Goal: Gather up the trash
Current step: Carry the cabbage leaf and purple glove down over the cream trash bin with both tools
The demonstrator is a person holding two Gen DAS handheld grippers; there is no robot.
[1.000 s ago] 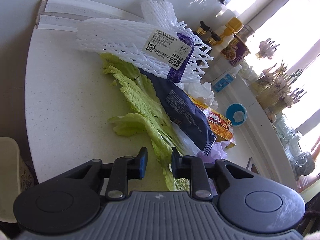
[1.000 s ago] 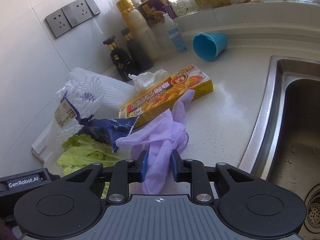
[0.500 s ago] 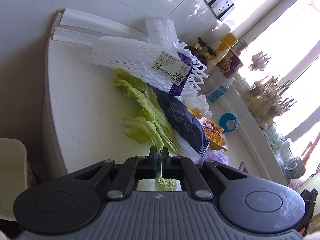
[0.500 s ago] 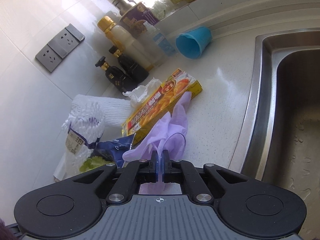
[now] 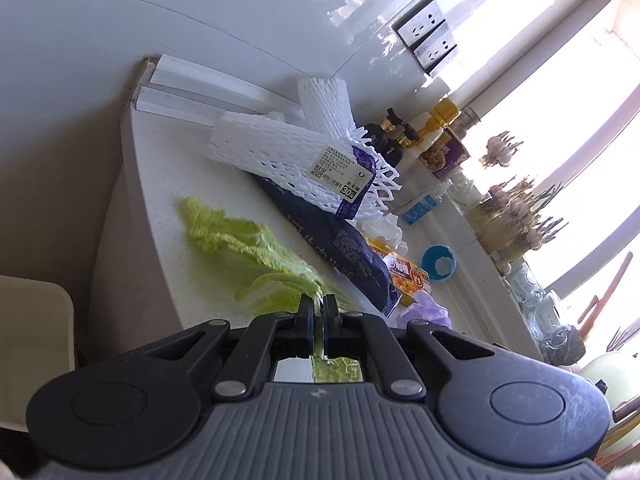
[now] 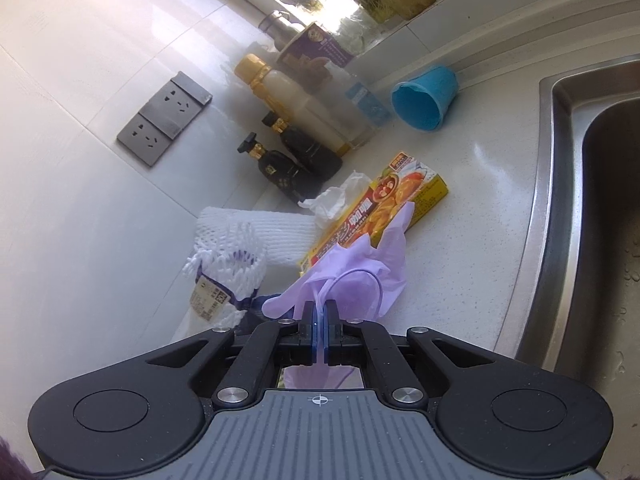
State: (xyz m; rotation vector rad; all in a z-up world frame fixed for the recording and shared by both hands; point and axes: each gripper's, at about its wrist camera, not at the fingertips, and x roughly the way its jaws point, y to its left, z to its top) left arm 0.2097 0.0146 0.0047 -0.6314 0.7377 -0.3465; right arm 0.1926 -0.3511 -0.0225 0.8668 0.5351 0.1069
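Observation:
My left gripper is shut on a green cabbage leaf that trails away over the white counter. My right gripper is shut on a purple disposable glove, which hangs over a yellow curry box. Other trash lies beside them: white foam netting with a label, a dark blue wrapper and a crumpled tissue. The glove also shows in the left wrist view.
Dark sauce bottles, a yellow-capped bottle and a blue cup on its side stand by the wall. A steel sink is at the right. A beige bin edge sits below the counter's left end.
Both grippers closed, the left on the cabbage leaf and the right on the glove. Both have lifted and pulled back, dragging the leaf away from the blue wrapper.

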